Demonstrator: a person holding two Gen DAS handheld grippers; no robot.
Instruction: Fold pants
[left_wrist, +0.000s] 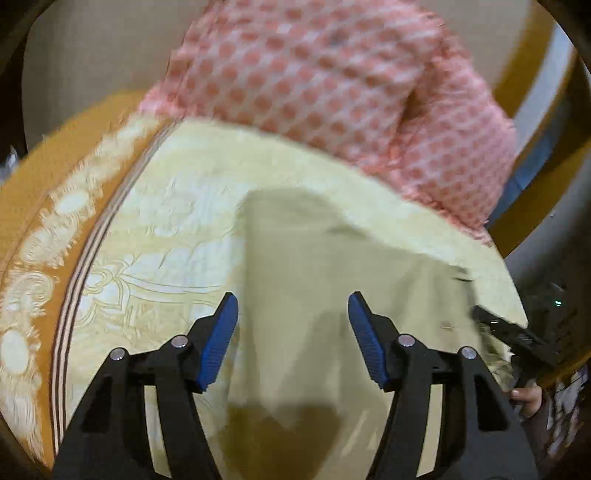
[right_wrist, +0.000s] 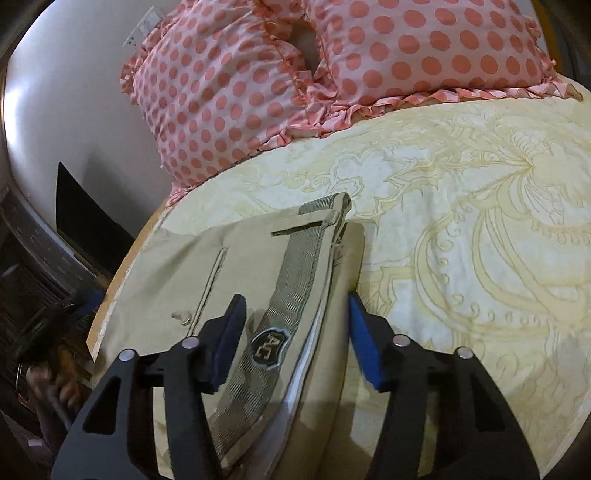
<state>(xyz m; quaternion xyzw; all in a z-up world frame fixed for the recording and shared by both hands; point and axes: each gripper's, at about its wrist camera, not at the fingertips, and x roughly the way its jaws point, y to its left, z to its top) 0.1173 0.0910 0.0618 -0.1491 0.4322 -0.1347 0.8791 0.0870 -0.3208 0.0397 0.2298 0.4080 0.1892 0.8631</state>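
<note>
L hand-held gripper (left_wrist: 293, 332): jaws wide apart, nothing between the blue pads (left_wrist: 221, 341); hovers over pants, contact w/ cloth can't tell (view blurred).
R hand-held gripper (right_wrist: 297, 339): jaws wide apart, not clamped; straddles the waistband (right_wrist: 295, 266), which runs up between the pads (right_wrist: 364, 339). Whether pads touch the cloth: can't tell.
Pants (right_wrist: 177, 266): khaki, lying on bed near its edge, waist end toward pillows; in L view seen as a plain khaki panel (left_wrist: 314, 258) under the gripper.
Waistband: grey-green woven strip, inner side up, w/ dark "AC" badge (right_wrist: 268, 349) betw. the R fingers.
Pocket slit (right_wrist: 210, 288): on pants, left of waistband, small button by its lower end.
Bed (right_wrist: 480, 221): cream cover w/ yellow floral print; orange border (left_wrist: 48, 184) in L view.
Pillows (right_wrist: 229, 92): pink w/ coral dots, ruffled edge, at bed head, apart from pants.
R gripper in L view (left_wrist: 517, 336): black body at pants' right edge, blurred.
</note>
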